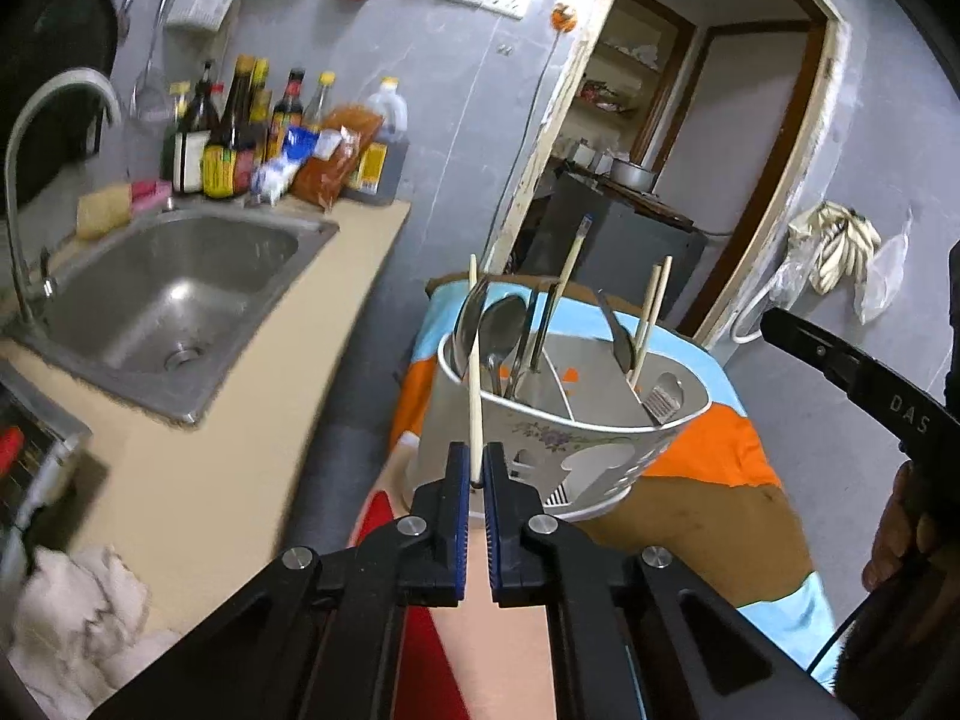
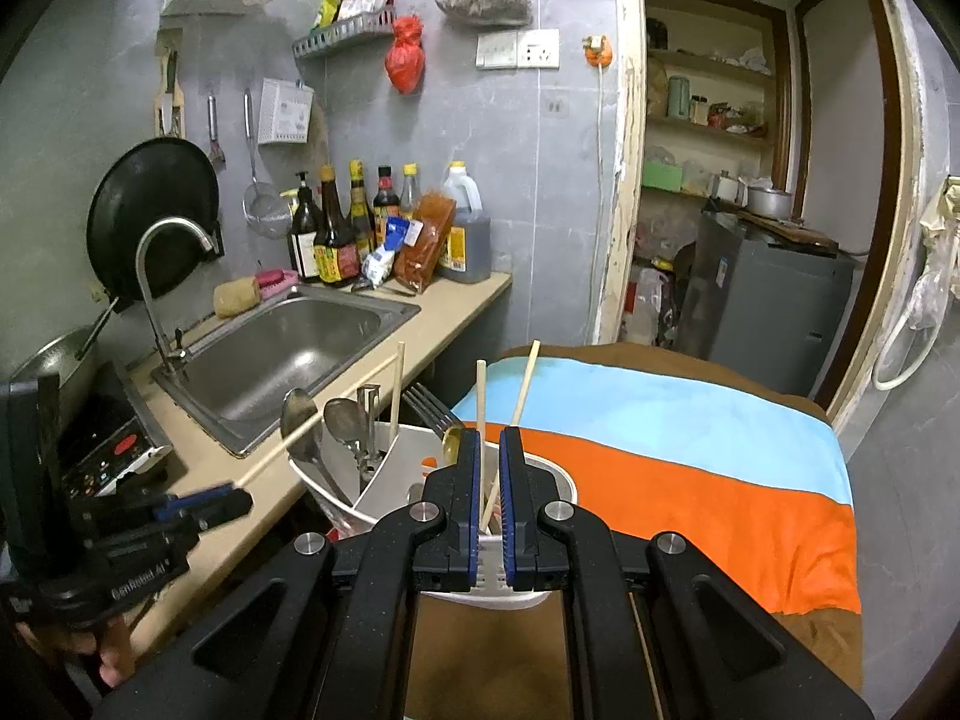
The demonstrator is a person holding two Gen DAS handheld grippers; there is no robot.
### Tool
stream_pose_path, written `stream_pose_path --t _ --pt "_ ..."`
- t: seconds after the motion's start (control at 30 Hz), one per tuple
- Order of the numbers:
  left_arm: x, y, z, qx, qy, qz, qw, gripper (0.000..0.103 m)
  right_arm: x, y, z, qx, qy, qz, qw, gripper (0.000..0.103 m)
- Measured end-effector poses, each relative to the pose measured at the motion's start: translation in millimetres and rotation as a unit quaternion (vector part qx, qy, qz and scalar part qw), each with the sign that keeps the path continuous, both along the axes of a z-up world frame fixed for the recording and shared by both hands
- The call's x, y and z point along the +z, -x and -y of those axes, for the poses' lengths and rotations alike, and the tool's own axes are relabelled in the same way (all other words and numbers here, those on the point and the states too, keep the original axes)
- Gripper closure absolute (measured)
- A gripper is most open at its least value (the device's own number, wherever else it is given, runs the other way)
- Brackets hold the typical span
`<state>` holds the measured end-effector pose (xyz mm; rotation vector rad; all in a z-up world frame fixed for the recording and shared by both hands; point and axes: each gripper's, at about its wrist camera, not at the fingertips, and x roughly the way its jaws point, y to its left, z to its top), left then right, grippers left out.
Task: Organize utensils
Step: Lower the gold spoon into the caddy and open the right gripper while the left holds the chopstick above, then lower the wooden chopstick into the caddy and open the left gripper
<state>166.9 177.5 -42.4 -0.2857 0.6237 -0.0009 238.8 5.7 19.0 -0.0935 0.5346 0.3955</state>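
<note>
A white utensil holder [image 1: 558,432] with a flower print stands on a striped cloth [image 1: 708,450]. It holds spoons [image 1: 501,330], a fork and several chopsticks. My left gripper [image 1: 478,468] is shut on a single pale chopstick [image 1: 476,402], held upright just in front of the holder. In the right wrist view the left gripper [image 2: 231,501] holds that chopstick [image 2: 312,423] slanting over the counter. My right gripper [image 2: 490,450] hangs right over the holder [image 2: 384,483], its jaws nearly closed with a narrow gap; two chopsticks [image 2: 480,414] in the holder stand in that gap, ungripped.
A steel sink [image 2: 288,354] with a tap is set in the beige counter [image 1: 198,468] at left. Sauce bottles [image 2: 360,222] stand behind it. A white rag [image 1: 78,618] lies on the counter. A doorway with a grey cabinet [image 2: 774,300] is at the right.
</note>
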Motion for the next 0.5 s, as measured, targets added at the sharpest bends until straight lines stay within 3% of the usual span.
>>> stream_pose_path --t 0.13,0.33,0.5 --pt "21 9 8 -0.006 -0.050 0.028 0.9983 0.098 -8 10 16 -0.012 -0.007 -0.012 1.000 0.087" --pt "52 24 13 -0.023 -0.082 0.051 0.9950 0.098 -15 16 30 -0.032 -0.018 -0.026 0.999 0.087" --pt "61 39 18 -0.059 -0.095 0.017 0.9935 0.098 -13 19 35 -0.040 -0.026 -0.020 0.999 0.087"
